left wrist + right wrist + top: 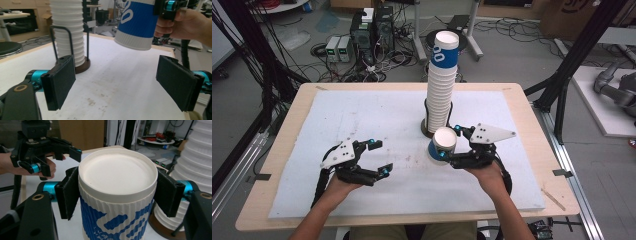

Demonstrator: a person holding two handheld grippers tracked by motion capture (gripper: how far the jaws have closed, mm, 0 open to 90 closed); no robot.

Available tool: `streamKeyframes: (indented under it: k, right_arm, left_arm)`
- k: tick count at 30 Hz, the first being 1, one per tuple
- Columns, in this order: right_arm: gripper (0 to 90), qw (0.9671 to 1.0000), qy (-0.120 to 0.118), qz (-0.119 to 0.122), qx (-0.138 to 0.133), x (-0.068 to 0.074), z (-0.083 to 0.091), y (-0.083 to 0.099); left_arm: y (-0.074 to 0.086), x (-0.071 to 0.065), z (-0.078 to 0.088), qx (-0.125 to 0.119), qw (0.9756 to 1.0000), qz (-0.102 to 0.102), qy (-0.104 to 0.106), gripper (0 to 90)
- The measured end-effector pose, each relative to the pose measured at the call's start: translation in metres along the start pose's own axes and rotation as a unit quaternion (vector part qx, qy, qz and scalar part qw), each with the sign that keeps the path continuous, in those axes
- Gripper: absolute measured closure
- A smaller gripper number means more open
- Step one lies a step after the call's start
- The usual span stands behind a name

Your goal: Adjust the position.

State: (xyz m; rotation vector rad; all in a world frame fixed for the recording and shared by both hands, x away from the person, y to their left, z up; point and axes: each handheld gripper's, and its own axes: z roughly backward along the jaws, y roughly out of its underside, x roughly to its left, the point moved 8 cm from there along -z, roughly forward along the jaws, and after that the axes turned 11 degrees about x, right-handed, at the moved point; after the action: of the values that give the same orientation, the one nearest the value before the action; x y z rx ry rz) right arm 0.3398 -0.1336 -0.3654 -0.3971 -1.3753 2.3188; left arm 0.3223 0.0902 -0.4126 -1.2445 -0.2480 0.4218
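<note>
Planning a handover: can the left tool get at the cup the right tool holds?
Probably yes. The left tool is open and empty, and only bare white mat lies between it and the blue-and-white cup clamped in the right tool. The cup stack stands behind, off that line.

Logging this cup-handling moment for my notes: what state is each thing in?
Blue-and-white paper cup: held off the table, base toward the right gripper camera.
Right tongs: shut on the cup's sides.
Left tongs: open, holding nothing.
Stack of cups: upright in its wire holder, leaning slightly.
</note>
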Motion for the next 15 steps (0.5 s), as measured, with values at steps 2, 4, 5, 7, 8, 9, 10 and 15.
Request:
streamKeyframes:
  k: [2, 4, 5, 7, 8, 9, 10, 15]
  right_arm:
    - [28.8, 1.0000, -0.005, 0.005, 0.002, 0.004, -0.004, -0.001]
    - [28.8, 0.9999, -0.015, 0.004, 0.003, 0.008, -0.008, -0.002]
    - [28.8, 0.9998, -0.018, 0.005, 0.003, 0.009, -0.009, -0.003]
    - [28.9, 0.9997, -0.023, 0.010, 0.004, 0.012, -0.012, -0.004]
    - [28.9, 0.9996, -0.027, 0.012, 0.004, 0.013, -0.013, -0.005]
    - [28.9, 0.9994, -0.032, 0.011, 0.004, 0.015, -0.014, -0.006]
    - [28.9, 0.9993, -0.037, 0.011, 0.003, 0.017, -0.015, -0.007]
    - [28.9, 0.9984, -0.055, 0.012, 0.006, 0.025, -0.022, -0.008]
  left_arm:
    - [-0.002, -0.004, -0.005, -0.002, 0.9999, -0.005, 0.009, 15.9]
    - [-0.005, -0.007, -0.009, -0.005, 0.9998, -0.007, 0.018, 15.9]
    - [-0.007, -0.008, -0.011, -0.006, 0.9997, -0.010, 0.021, 15.9]
    - [-0.009, -0.010, -0.015, -0.004, 0.9995, -0.015, 0.027, 15.9]
    - [-0.009, -0.011, -0.017, -0.003, 0.9994, -0.018, 0.029, 15.9]
    - [-0.010, -0.012, -0.018, -0.001, 0.9993, -0.018, 0.032, 15.9]
    - [-0.011, -0.012, -0.021, -0.001, 0.9992, -0.018, 0.036, 15.8]
    - [-0.011, -0.019, -0.034, 0.010, 0.9979, -0.028, 0.058, 15.9]
